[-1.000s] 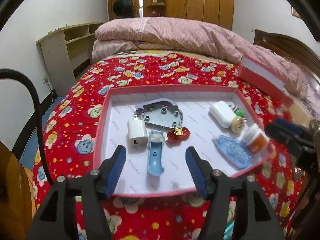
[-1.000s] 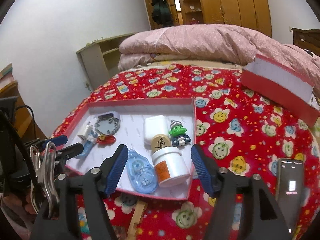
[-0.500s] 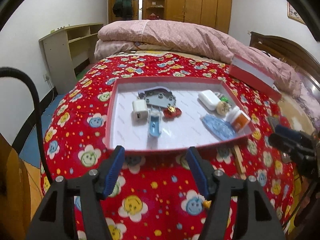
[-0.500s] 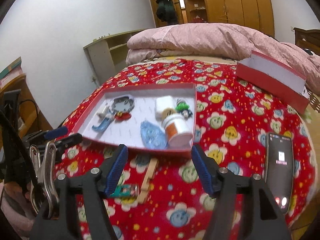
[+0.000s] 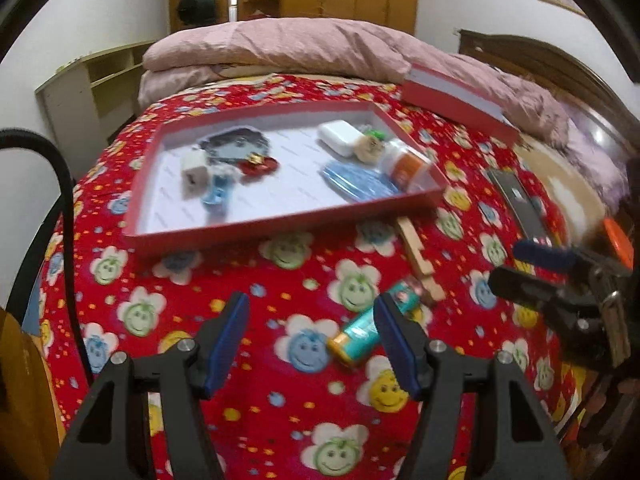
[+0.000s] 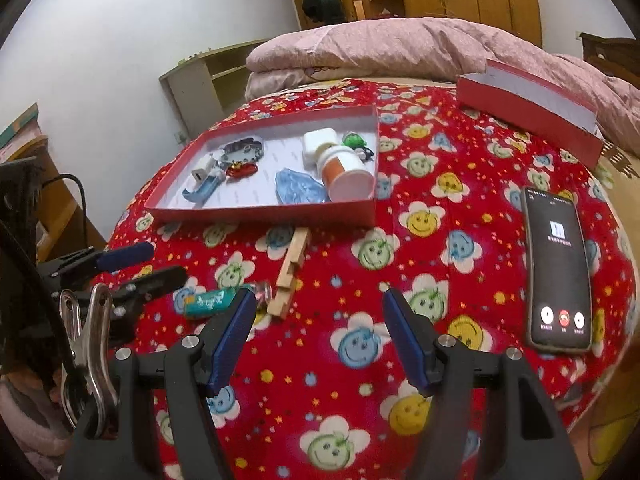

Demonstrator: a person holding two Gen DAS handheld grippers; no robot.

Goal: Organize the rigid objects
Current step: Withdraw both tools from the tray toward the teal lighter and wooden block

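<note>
- Left gripper (image 5: 310,338): fingers spread, holding nothing, above the red flowered bedspread (image 5: 280,420).
- Right gripper (image 6: 320,336): fingers spread, holding nothing, over the same bedspread.
- Red tray (image 6: 256,213): lies on the bed beyond both grippers.
- Tray contents: white charger (image 6: 201,171), blue curved piece (image 6: 202,191), grey plate (image 6: 242,149), red clip (image 6: 241,170), blue packet (image 6: 298,188), white bottle with orange label (image 6: 343,174) on its side, white box (image 6: 316,144), green figure (image 6: 353,140).
- Outside the tray: wooden clothespin (image 6: 289,270) and teal tube (image 6: 209,301) on the bedspread, near the left gripper.
- Phone (image 6: 558,268): screen lit, to the right.
- Second red box (image 6: 528,118): near the pink quilt (image 6: 400,44).
</note>
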